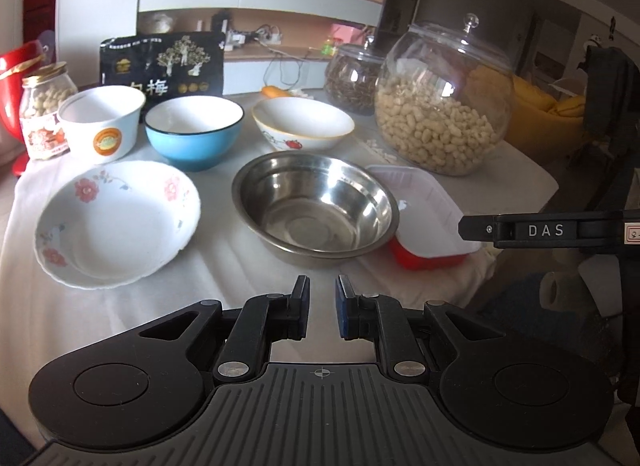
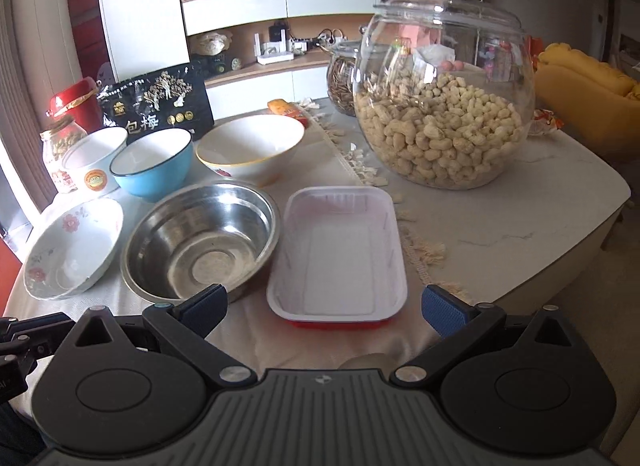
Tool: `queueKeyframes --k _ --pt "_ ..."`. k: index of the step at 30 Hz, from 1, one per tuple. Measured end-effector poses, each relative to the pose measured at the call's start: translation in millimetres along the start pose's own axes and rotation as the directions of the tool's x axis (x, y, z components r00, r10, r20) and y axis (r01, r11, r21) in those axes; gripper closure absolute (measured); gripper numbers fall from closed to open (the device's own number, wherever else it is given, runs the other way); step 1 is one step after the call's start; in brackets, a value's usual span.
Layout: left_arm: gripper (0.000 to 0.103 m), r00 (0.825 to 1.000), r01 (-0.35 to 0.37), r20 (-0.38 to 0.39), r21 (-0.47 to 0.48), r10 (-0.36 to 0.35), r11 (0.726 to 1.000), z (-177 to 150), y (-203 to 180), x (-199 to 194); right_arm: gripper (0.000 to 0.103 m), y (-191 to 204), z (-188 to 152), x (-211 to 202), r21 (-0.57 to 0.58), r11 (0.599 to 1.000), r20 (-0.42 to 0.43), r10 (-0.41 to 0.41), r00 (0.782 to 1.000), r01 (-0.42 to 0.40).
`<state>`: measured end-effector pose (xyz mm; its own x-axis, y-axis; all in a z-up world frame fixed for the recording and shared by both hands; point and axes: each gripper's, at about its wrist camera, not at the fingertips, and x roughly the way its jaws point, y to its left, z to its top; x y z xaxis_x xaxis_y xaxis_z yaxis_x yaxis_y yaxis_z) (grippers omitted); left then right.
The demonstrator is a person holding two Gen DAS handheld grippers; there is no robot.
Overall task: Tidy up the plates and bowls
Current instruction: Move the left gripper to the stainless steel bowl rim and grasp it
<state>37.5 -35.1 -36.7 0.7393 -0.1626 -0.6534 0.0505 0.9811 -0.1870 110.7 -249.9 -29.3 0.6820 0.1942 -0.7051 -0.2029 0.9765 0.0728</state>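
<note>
Stacking is judged not yet begun: the steel bowl [image 2: 200,238], floral plate [image 2: 74,248] and rectangular tray [image 2: 338,256] lie separately on the cloth (nothing nested), the left gripper [image 1: 322,308] held nearly together and empty, the right gripper [image 2: 324,308] spread wide before the tray.

My left wrist camera looks forward and down from the table's near edge, close over the steel bowl [image 1: 316,205]. My right wrist camera sits further right, angled likewise, close above the white tray [image 2: 340,254]. Both share the bowls, tray and peanut jar [image 2: 444,105] beyond.
</note>
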Motion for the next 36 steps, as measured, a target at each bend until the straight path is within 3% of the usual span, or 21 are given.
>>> queueKeyframes --k 3,5,7,10,14,18,19,21,23,25,30,33,36 --pt "0.087 0.995 0.067 -0.065 -0.056 -0.071 0.996 3 -14 30 0.0 -30 0 15 0.02 1.0 -0.042 0.012 0.999 -0.011" --pt "0.088 0.977 0.179 -0.087 -0.16 -0.195 0.971 9 -17 52 0.0 -51 -1 26 0.053 0.999 -0.05 0.0 0.999 0.003" --pt "0.088 0.967 0.217 -0.083 -0.229 -0.241 0.949 15 -22 70 0.0 -63 -2 35 0.044 0.999 -0.052 0.008 0.999 -0.006" --pt "0.088 0.972 0.192 -0.087 -0.254 -0.22 0.948 23 -31 90 0.0 -74 -2 48 0.046 0.999 -0.058 0.022 0.998 -0.019" --pt "0.088 0.973 0.157 -0.115 -0.308 -0.2 0.938 31 -35 112 0.0 -93 0 70 0.124 0.988 -0.078 0.098 0.992 -0.088" --pt "0.087 0.979 0.093 -0.147 -0.295 -0.141 0.951 34 -40 128 0.001 -92 6 92 0.157 0.974 -0.093 0.18 0.979 -0.164" --pt "0.085 0.98 0.081 -0.154 -0.289 -0.13 0.954 34 -40 131 0.003 -93 7 98 0.181 0.966 -0.098 0.206 0.974 -0.186" --pt "0.088 0.98 0.088 -0.148 -0.265 -0.131 0.96 37 -45 135 0.021 -96 11 108 0.227 0.946 -0.118 0.264 0.957 -0.232" --pt "0.088 0.981 0.097 -0.144 -0.225 -0.131 0.97 43 -54 141 0.028 -100 12 115 0.265 0.926 -0.121 0.308 0.943 -0.269" --pt "0.087 0.982 0.111 -0.131 -0.19 -0.137 0.975 49 -65 149 0.029 -103 13 116 0.277 0.917 -0.107 0.327 0.939 -0.288" --pt "0.083 0.972 0.187 -0.118 -0.148 -0.205 0.971 63 -85 174 0.028 -126 18 113 0.329 0.919 -0.079 0.254 0.964 -0.215" --pt "0.083 0.944 0.27 -0.142 -0.189 -0.298 0.944 66 -83 181 0.028 -139 19 113 0.362 0.916 -0.073 0.211 0.975 -0.171" --pt "0.083 0.912 0.348 -0.144 -0.22 -0.383 0.911 68 -72 170 0.026 -134 22 105 0.311 0.947 -0.046 0.1 0.994 -0.081"
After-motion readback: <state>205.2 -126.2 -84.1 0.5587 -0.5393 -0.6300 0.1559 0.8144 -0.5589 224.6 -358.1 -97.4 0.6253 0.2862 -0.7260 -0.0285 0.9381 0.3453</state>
